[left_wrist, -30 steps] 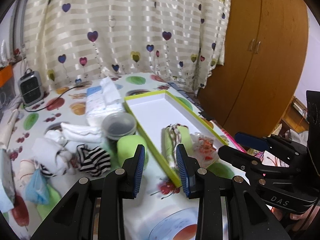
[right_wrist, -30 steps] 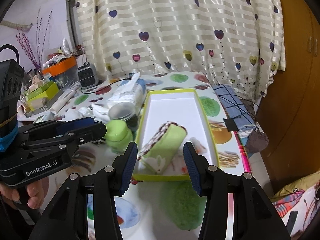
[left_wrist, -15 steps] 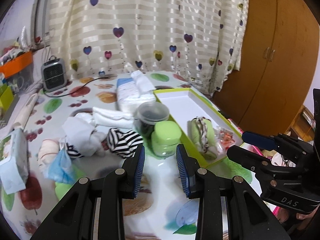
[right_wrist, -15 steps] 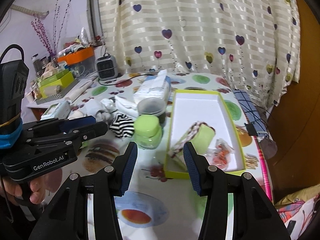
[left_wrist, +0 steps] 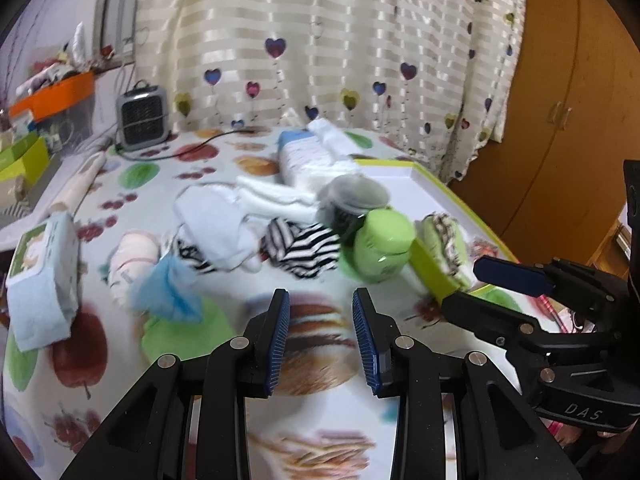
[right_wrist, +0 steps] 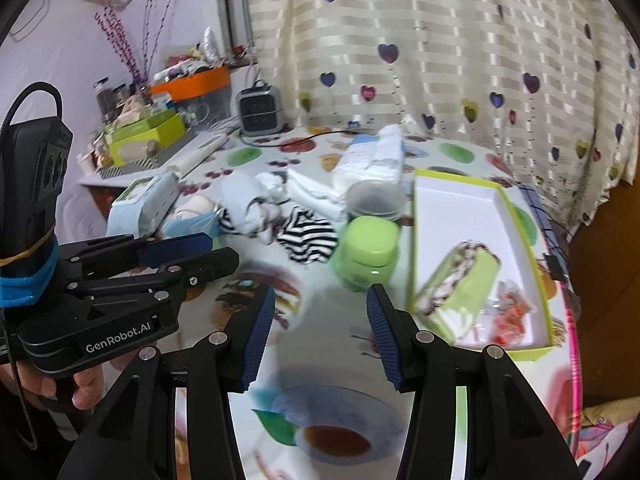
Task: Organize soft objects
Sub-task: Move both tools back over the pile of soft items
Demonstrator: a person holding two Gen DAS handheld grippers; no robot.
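A green-rimmed white tray (right_wrist: 460, 204) holds a rolled green cloth (right_wrist: 464, 280) and a small clear packet (right_wrist: 510, 312). To its left lies a heap of soft things: a black-and-white striped cloth (left_wrist: 300, 248) (right_wrist: 306, 240), white socks (left_wrist: 216, 220) (right_wrist: 248, 204), a blue mask (left_wrist: 168, 292), a pink roll (left_wrist: 128, 256). My left gripper (left_wrist: 320, 336) hangs open and empty over the tablecloth, in front of the heap. My right gripper (right_wrist: 320, 334) is open and empty too, near the green jar. Each gripper shows in the other's view.
A green jar (left_wrist: 382, 248) (right_wrist: 368, 252) and a clear lidded cup (left_wrist: 354, 200) (right_wrist: 374, 200) stand between heap and tray. A tissue pack (left_wrist: 42, 280), a wipes pack (left_wrist: 308, 156), a small heater (left_wrist: 140, 116) and a corded cable sit further back. A wooden wardrobe (left_wrist: 560, 100) is at right.
Both grippers have swung left, away from the tray toward the heap of cloths. The tray has slid to the right in both views. Jaw openings look the same.
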